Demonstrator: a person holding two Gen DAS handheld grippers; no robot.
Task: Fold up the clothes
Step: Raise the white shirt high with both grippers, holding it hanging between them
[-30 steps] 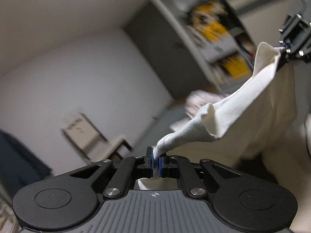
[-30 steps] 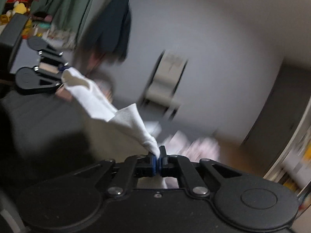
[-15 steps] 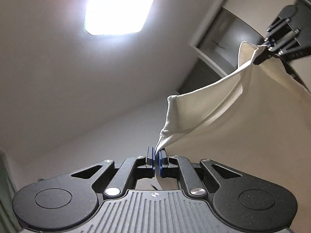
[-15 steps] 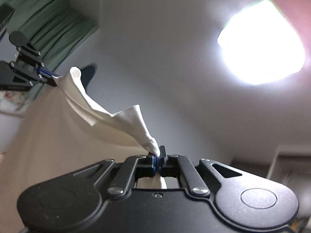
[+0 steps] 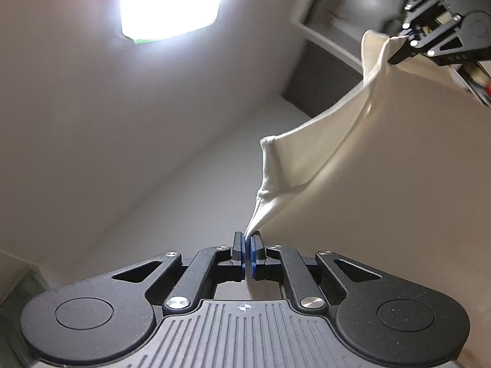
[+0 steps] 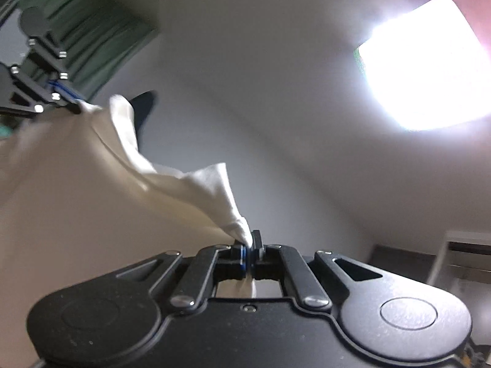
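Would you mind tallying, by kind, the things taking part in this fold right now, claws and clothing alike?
Claws: 2, the left claw and the right claw, each shut on the cloth
Cream garments: 1, the cream garment strung between them, held up in the air
Ceiling lights: 1, the ceiling light
Total: 4
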